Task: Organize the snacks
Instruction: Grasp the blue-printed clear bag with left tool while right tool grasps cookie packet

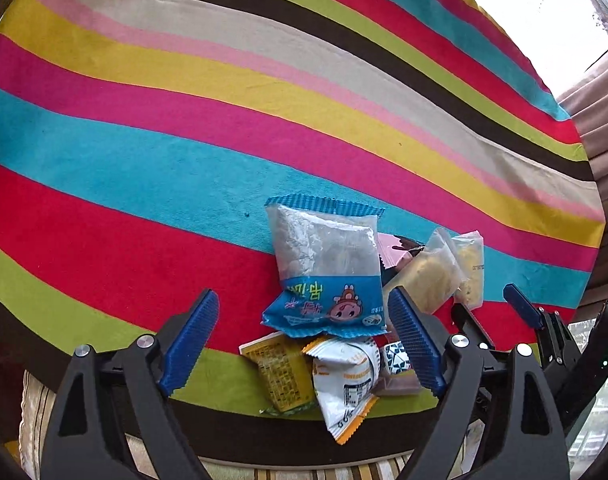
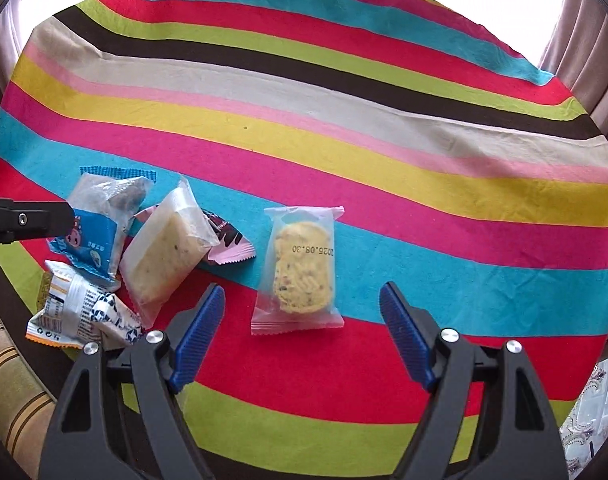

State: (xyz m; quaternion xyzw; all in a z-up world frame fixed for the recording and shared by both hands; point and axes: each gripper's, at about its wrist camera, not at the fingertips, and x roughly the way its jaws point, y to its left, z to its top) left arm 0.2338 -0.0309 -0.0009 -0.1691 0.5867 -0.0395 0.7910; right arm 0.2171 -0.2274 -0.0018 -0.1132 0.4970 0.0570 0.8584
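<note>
A pile of snack packs lies on the striped cloth (image 1: 184,168). In the left wrist view my left gripper (image 1: 305,304) stands open over a blue-and-clear packet (image 1: 323,268), its pads apart from it. Below that packet lie a yellow pack (image 1: 278,372) and a white-and-orange pack (image 1: 343,380). The right gripper (image 1: 487,308) shows at the right of that view. In the right wrist view my right gripper (image 2: 302,300) is open above a lone clear cookie packet (image 2: 304,272) with pink ends. To its left sit a clear cake packet (image 2: 168,252), a pink packet (image 2: 228,240) and the blue-and-clear packet (image 2: 100,224).
The cloth-covered table ends near the bottom of both views, with a striped seat cushion (image 2: 8,372) beyond the edge. Curtains (image 1: 599,128) and a bright window lie past the far side. The left gripper's black arm (image 2: 20,220) enters the right wrist view from the left.
</note>
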